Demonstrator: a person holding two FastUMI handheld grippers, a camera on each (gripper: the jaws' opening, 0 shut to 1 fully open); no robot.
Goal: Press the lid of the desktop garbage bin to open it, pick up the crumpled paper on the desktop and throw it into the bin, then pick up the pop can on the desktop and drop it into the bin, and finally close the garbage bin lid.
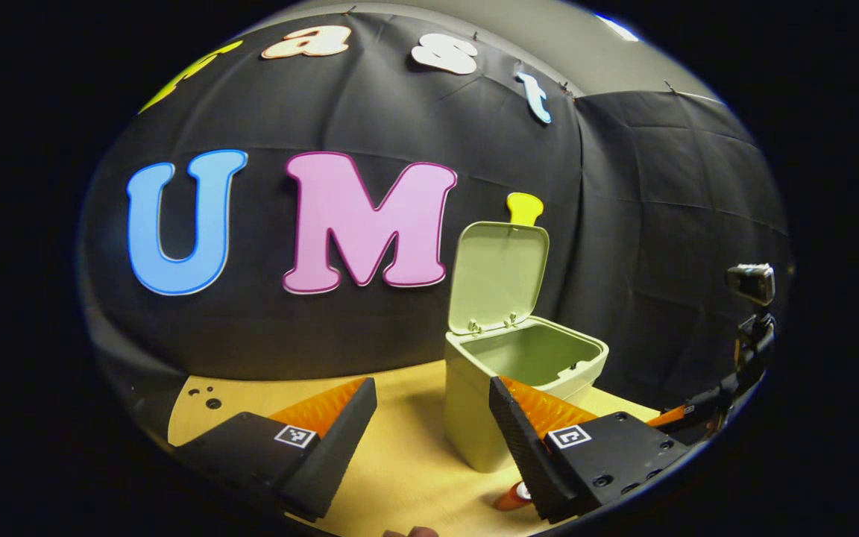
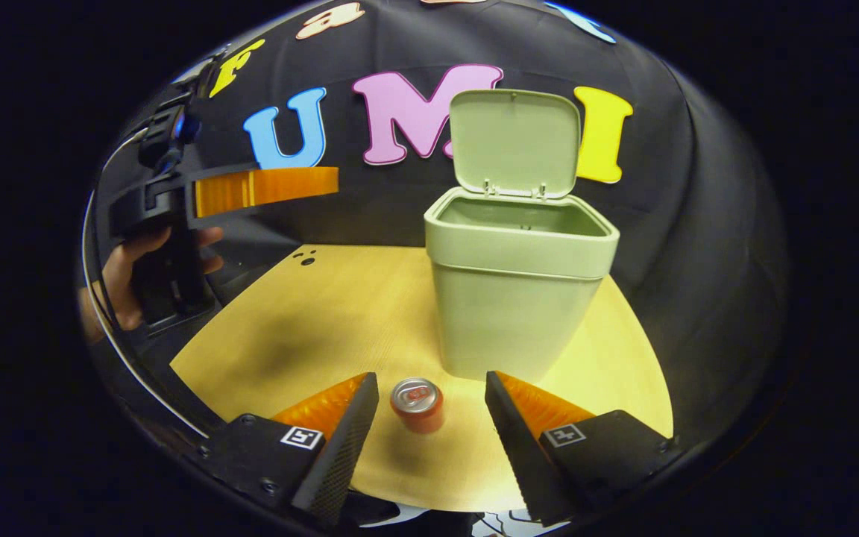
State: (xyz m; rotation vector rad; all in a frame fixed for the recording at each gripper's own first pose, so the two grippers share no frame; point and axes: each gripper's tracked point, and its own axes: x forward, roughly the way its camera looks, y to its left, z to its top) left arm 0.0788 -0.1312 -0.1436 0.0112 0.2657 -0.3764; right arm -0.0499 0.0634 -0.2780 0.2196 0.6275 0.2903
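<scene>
The pale green bin point(image 2: 519, 291) stands on the wooden table point(image 2: 310, 321) with its lid point(image 2: 515, 142) swung up and the mouth uncovered. A red pop can point(image 2: 416, 405) stands upright just in front of the bin. My right gripper point(image 2: 432, 414) is open, with one finger on each side of the can and a gap to both. My left gripper point(image 1: 433, 418) is open and holds nothing; it hovers to the left of the bin point(image 1: 519, 373), level with its rim. The can's edge point(image 1: 513, 496) peeks out beneath that gripper's right-hand finger.
In the right gripper view a hand point(image 2: 127, 280) holds the left gripper up at the left, one finger point(image 2: 265, 188) seen side-on above the table's edge. The right gripper's camera point(image 1: 751, 283) sits at the far right. The black cloth wall stands close behind the bin.
</scene>
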